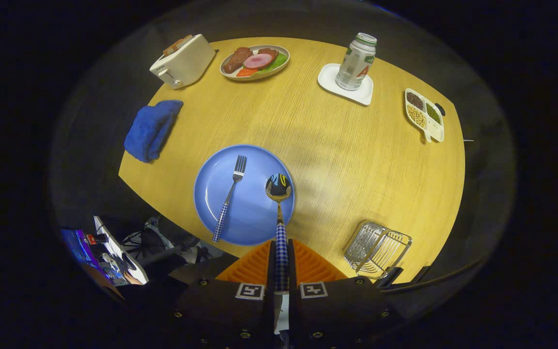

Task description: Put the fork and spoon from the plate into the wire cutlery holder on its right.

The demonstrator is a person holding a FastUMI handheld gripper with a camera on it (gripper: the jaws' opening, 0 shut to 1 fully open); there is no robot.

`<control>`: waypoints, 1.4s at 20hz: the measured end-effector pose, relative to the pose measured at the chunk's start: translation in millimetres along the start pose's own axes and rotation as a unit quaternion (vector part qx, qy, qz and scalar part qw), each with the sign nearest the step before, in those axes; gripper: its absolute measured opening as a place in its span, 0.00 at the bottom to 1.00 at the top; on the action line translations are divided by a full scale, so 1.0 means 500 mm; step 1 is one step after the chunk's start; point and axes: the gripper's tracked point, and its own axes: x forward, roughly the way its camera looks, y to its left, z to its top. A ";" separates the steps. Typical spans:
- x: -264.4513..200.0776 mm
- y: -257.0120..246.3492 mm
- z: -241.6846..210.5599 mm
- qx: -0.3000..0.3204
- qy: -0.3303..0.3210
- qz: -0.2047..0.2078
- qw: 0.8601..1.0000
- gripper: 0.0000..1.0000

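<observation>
Two fingers of the hand-held gripper (281,264) clamp the spoon (279,208) by its checked handle, bowl out ahead above the plate (250,213). The fork (229,198) lies on the plate near the worktop's (347,160) near edge. The holder (377,248) stands by the near right corner.

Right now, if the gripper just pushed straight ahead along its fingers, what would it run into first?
The gripper is shut on the spoon, whose bowl leads. Straight ahead lies the far rim of the blue plate, then bare table. Height above the plate is unclear.
</observation>
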 end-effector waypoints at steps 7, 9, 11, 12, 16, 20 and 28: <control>-0.107 -0.088 -0.068 0.030 -0.013 -0.039 0.999 0.12; -0.127 -0.111 -0.098 0.046 -0.014 -0.049 0.998 0.13; -0.141 -0.133 -0.123 0.062 -0.016 -0.053 0.997 0.13; -0.148 -0.146 -0.133 0.071 -0.019 -0.056 0.996 0.13; -0.149 -0.221 -0.169 0.101 -0.026 -0.078 0.991 0.13; -0.065 -0.297 -0.187 0.117 -0.013 -0.092 0.989 0.13; 0.006 -0.299 -0.191 0.117 0.010 -0.068 0.991 0.13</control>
